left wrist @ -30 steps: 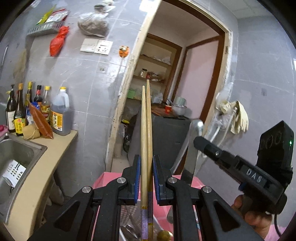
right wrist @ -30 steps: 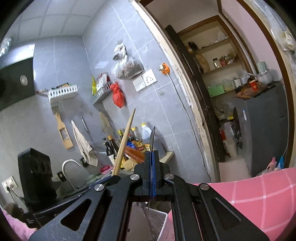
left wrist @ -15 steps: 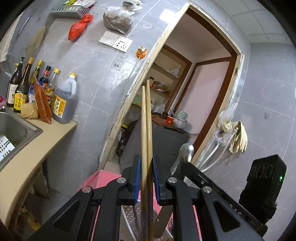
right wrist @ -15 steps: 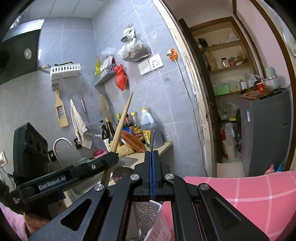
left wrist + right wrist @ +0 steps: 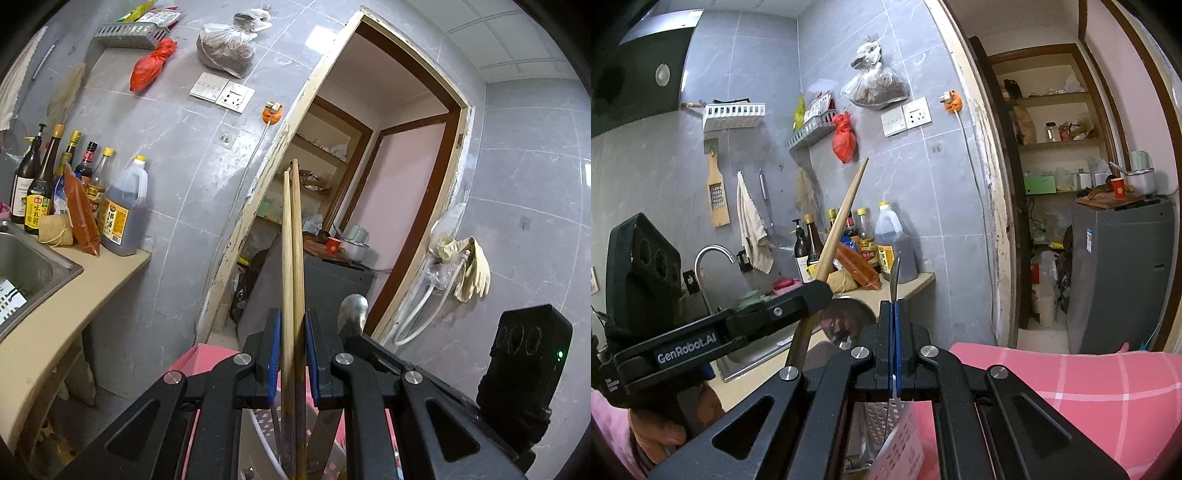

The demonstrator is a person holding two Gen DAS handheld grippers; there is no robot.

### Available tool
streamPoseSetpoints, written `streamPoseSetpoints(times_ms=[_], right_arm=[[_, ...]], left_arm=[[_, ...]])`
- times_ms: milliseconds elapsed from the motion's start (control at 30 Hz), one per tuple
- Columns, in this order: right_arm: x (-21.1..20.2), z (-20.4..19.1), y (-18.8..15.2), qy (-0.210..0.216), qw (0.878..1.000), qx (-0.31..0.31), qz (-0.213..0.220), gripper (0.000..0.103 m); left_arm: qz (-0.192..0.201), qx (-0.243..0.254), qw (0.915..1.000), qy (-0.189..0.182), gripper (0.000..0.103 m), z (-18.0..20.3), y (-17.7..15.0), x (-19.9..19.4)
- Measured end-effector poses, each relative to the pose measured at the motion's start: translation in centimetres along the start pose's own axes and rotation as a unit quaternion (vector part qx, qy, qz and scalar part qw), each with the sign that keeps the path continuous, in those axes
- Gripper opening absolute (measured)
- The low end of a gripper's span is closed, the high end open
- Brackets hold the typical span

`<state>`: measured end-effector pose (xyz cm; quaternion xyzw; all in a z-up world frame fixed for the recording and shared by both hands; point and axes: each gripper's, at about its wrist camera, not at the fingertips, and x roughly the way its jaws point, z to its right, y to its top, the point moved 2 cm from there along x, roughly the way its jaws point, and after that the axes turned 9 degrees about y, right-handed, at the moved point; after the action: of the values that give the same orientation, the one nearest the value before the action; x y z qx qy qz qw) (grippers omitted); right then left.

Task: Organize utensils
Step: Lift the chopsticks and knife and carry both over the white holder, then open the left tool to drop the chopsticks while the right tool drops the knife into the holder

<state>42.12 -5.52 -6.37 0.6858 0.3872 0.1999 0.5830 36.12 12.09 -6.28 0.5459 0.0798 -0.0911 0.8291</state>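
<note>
My left gripper (image 5: 291, 332) is shut on a pair of wooden chopsticks (image 5: 293, 240), which stand upright between its blue pads. Their lower ends reach down into a white perforated utensil holder (image 5: 260, 424). In the right wrist view my right gripper (image 5: 894, 321) is shut on a thin metal utensil (image 5: 895, 273), seen edge-on and also upright over the holder (image 5: 901, 439). From the left wrist view, that utensil's rounded end (image 5: 352, 308) rises just right of the chopsticks, above the right gripper (image 5: 351, 338). The left gripper (image 5: 818, 291) with the chopsticks (image 5: 846, 214) sits close to the left of the right one.
The holder stands on a pink checked cloth (image 5: 1071, 387). At the left is a counter with a steel sink (image 5: 29, 266), a tap (image 5: 709, 258) and several sauce bottles (image 5: 122, 214). A doorway (image 5: 1052, 184) opens to a shelved room with a grey cabinet (image 5: 1119, 277). A hand (image 5: 653, 424) grips the left tool.
Both grippers have sunk, carrying the chopsticks and the metal utensil lower over the holder. The two grippers have come closer together. Both grips are unchanged.
</note>
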Motion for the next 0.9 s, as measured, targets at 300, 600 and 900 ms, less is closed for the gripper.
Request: streamPoseSetpoints(times_ms=[300,600,900], right_arm=[[-0.2,0.2,-0.5,0.005,1.0,0.005,-0.002,0.001],[-0.5,-0.2,-1.3,0.012,1.0,-0.001,-0.01,0.002],[-0.9,-0.4,-1.7,0.013,1.0,-0.003,-0.018,0.002]], left_arm=[[0.003,-0.001,1.0,0.001,0.012,-0.2,-0.2,-0.1],[0.012,0.019,0.9997,0.006,0.013,-0.3,-1.3,-1.1],[0.039,0.066,0.997,0.011,0.013,0.8,-0.7,-1.8]])
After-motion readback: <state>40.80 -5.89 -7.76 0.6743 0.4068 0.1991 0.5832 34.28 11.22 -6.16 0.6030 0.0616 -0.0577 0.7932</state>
